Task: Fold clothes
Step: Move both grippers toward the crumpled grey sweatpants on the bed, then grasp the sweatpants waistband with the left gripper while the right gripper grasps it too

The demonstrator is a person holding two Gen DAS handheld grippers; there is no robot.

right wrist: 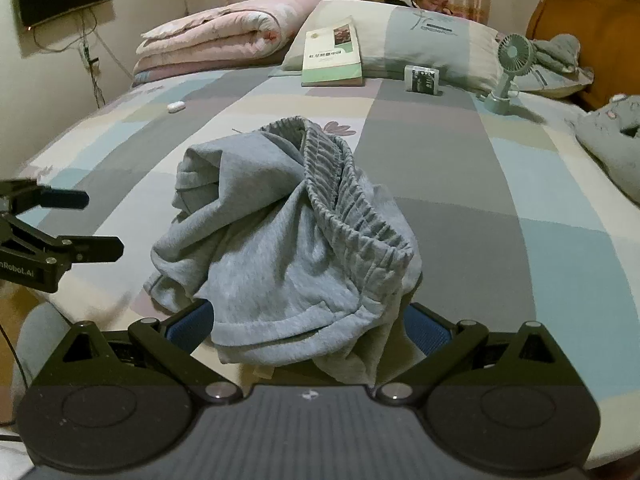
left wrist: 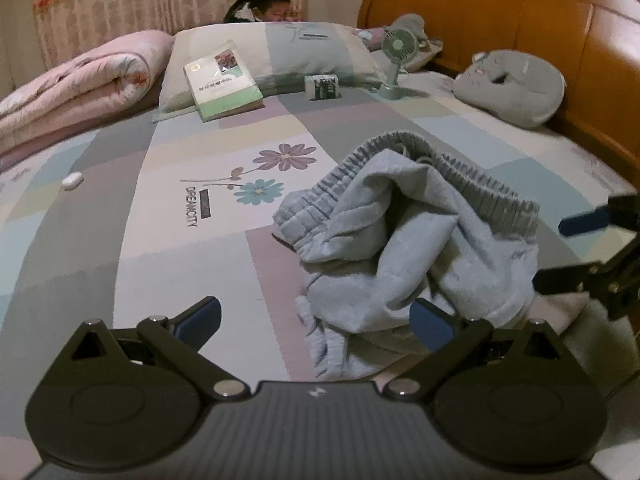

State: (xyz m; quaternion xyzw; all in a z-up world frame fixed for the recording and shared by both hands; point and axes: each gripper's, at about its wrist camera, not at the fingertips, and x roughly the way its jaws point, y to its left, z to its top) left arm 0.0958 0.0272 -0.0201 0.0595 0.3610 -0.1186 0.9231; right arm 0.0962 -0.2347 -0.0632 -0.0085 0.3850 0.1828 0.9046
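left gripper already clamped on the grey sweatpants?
No. In the left wrist view the left gripper stands wide open, its fingers spread beside the crumpled grey sweatpants.

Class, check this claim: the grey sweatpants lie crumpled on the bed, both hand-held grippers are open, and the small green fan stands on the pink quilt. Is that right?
Not quite. In the right wrist view the fan stands on the bedsheet beside the pillow, not on the pink quilt. The sweatpants are crumpled, and both hand-held grippers are open.

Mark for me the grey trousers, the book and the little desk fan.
grey trousers [right wrist: 280, 240], right wrist view, on the bunched fabric below the waistband.
book [left wrist: 222, 80], left wrist view, on its front cover.
desk fan [left wrist: 399, 45], left wrist view, on the round grille.
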